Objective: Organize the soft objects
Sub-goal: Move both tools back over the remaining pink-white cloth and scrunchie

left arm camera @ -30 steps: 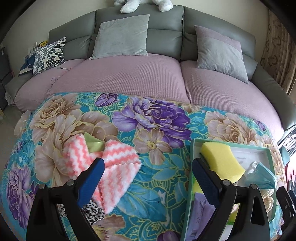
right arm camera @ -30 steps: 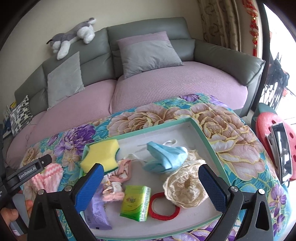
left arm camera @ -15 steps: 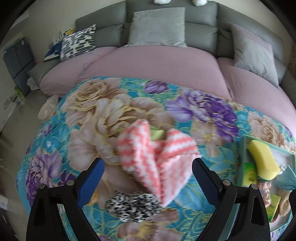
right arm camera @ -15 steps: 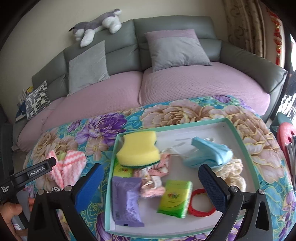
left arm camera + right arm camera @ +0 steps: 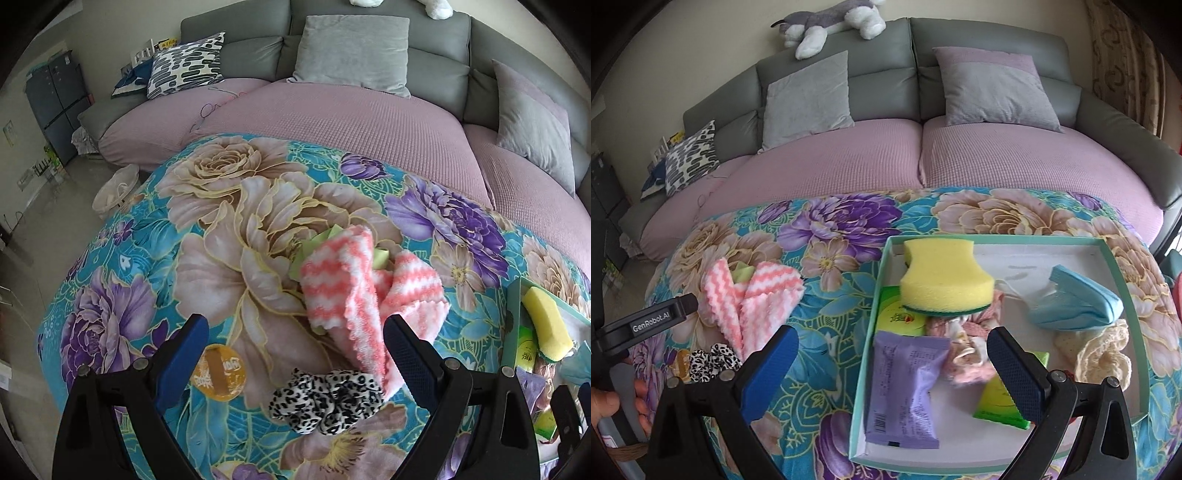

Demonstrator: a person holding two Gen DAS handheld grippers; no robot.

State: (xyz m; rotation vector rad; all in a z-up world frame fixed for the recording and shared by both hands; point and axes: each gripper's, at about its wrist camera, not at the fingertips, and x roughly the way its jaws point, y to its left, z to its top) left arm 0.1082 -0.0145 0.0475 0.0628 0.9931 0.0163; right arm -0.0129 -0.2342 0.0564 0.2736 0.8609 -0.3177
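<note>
Left wrist view: I find my left hand-held gripper [image 5: 295,343] released, jaws spread wide over a leopard-print ruffled scrunchie [image 5: 327,398]. Beyond it lies a fluffy pink-and-white zigzag cloth [image 5: 354,291], folded on the floral bench cover [image 5: 207,236]. My right hand-held gripper [image 5: 892,358] is likewise released, above the shallow green-rimmed tray [image 5: 877,302] holding a curved yellow sponge [image 5: 942,280].

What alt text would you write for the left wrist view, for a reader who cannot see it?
The open left claw hovers over a floral blanket, framing a pink-and-white zigzag cloth and a leopard-print scrunchie. A round orange disc lies by its left finger; a sofa stands behind.
</note>
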